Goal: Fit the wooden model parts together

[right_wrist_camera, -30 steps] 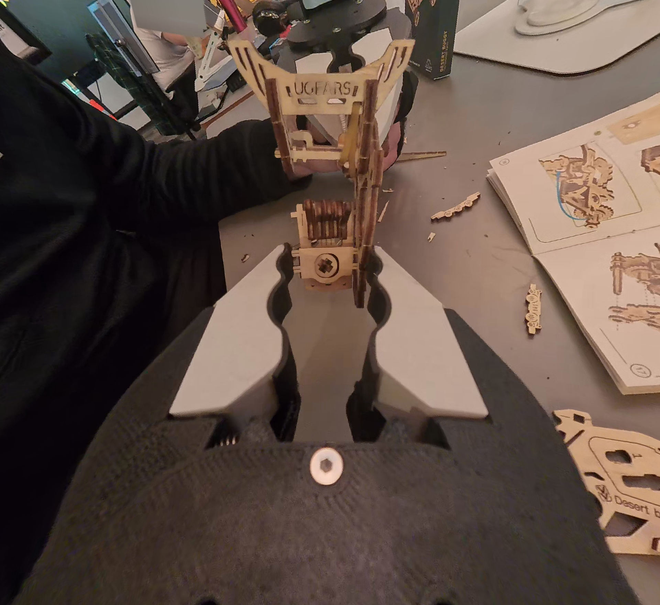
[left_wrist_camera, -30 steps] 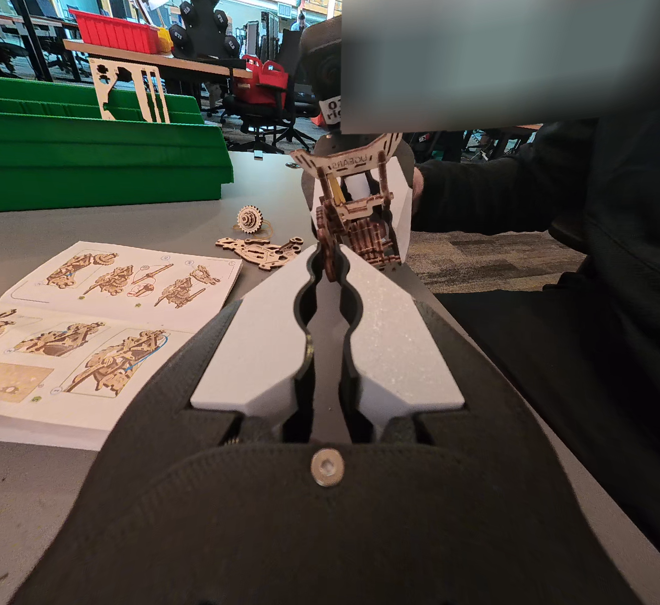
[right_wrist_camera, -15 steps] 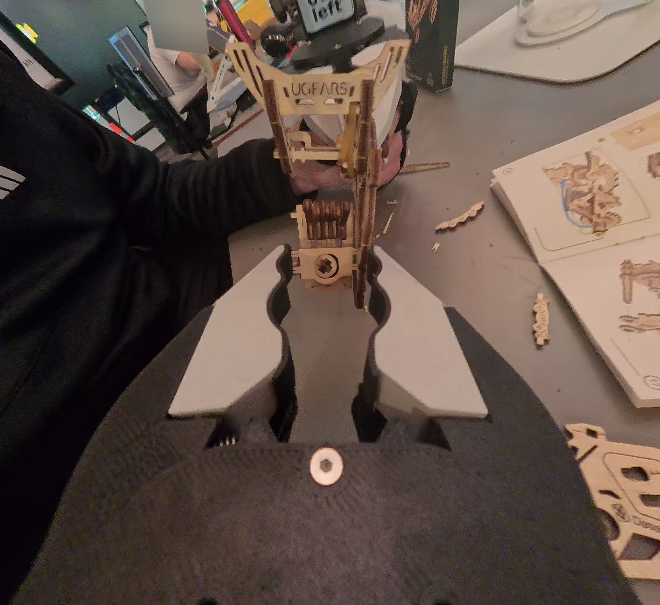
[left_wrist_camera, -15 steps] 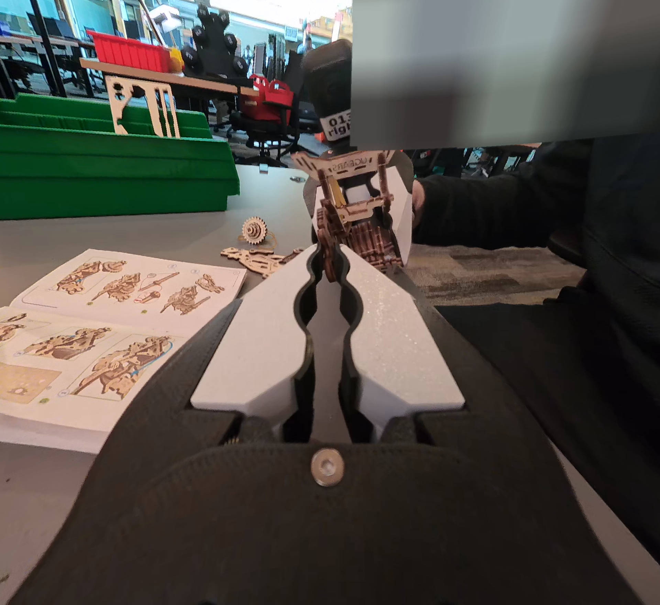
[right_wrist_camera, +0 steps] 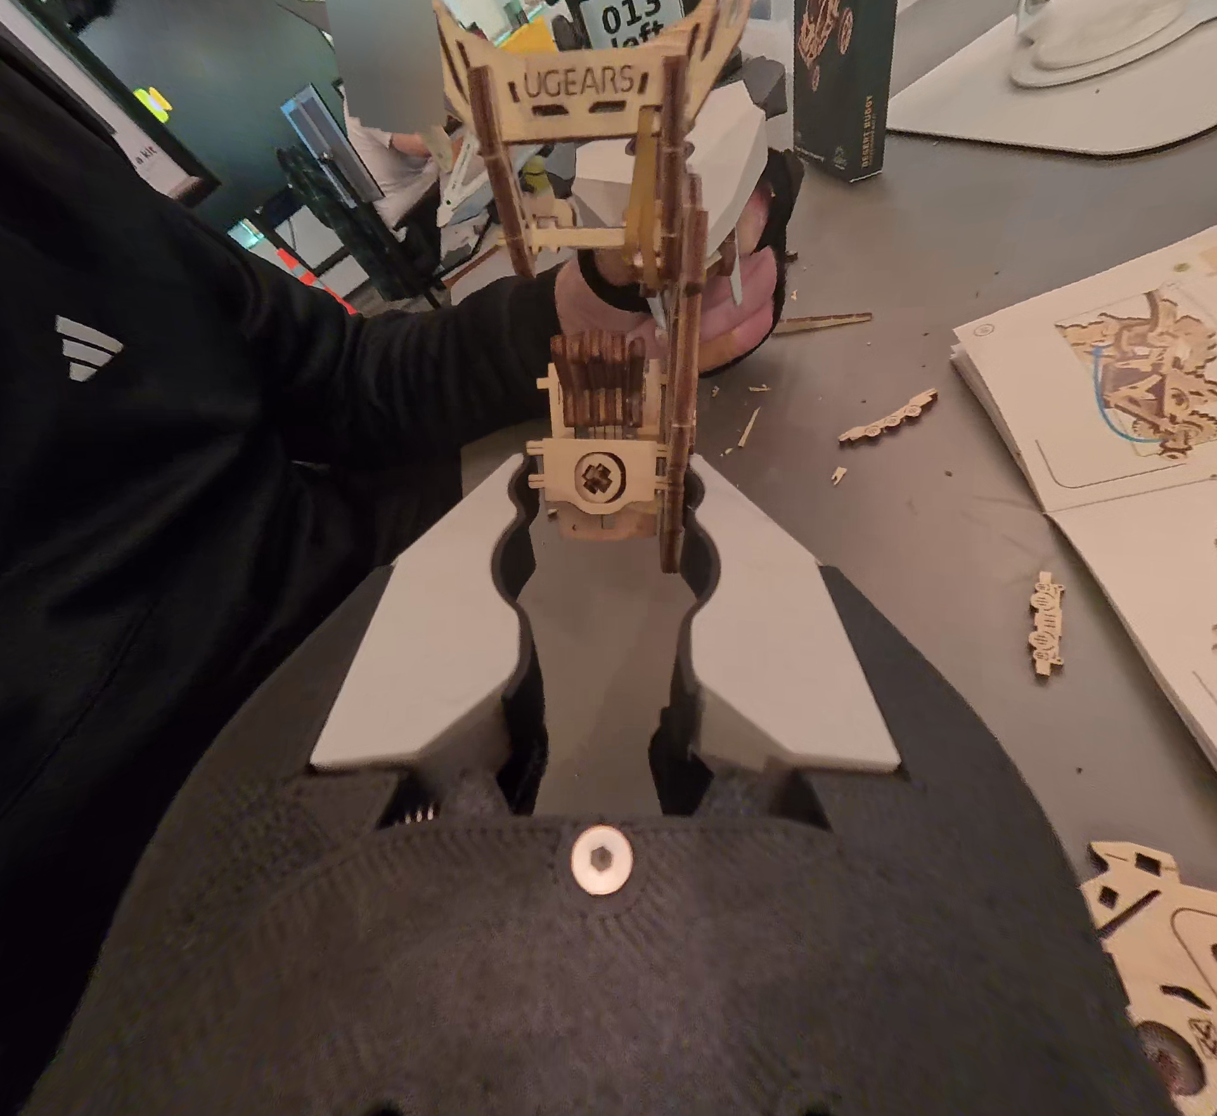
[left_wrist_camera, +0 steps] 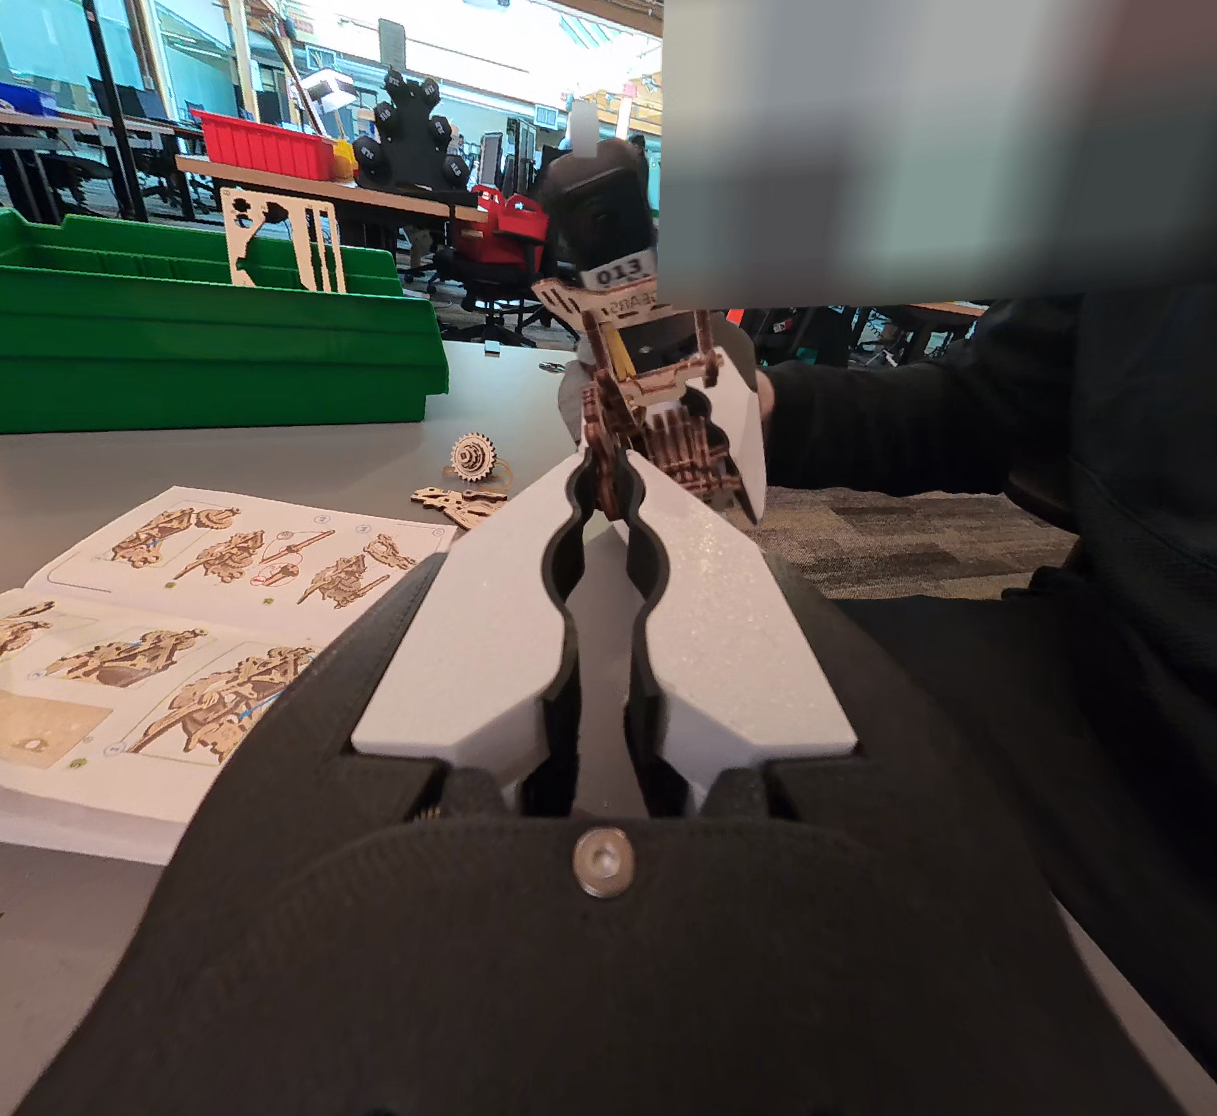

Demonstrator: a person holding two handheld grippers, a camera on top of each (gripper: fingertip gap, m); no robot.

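A partly built wooden model (right_wrist_camera: 586,96), with a lettered top plate, side struts and a ribbed block, is held in the air between both grippers over the grey table's near edge. My right gripper (right_wrist_camera: 606,485) is shut on the model's lower block, one finger on each side. My left gripper (left_wrist_camera: 606,468) is shut on a thin dark edge of the model (left_wrist_camera: 658,386). In the left wrist view the right gripper's white fingers (left_wrist_camera: 741,425) show behind the model. In the right wrist view the left gripper's white fingers (right_wrist_camera: 724,162) show behind it.
An open instruction booklet (left_wrist_camera: 197,610) lies on the table and also shows in the right wrist view (right_wrist_camera: 1133,458). A small gear (left_wrist_camera: 473,457) and flat wooden parts (left_wrist_camera: 461,501) lie nearby. Green bins (left_wrist_camera: 197,353) stand behind. Loose wooden strips (right_wrist_camera: 1046,623), a cut sheet (right_wrist_camera: 1159,966) and a dark box (right_wrist_camera: 843,30) are at the right. There is about 6 cm between the tips of the two grippers. The small gear (left_wrist_camera: 473,457) lies around 20 cm away from my right fingertips.
Both grippers have kept their hold on the model. It has risen a little, and the table and booklet have dropped lower in the left wrist view.
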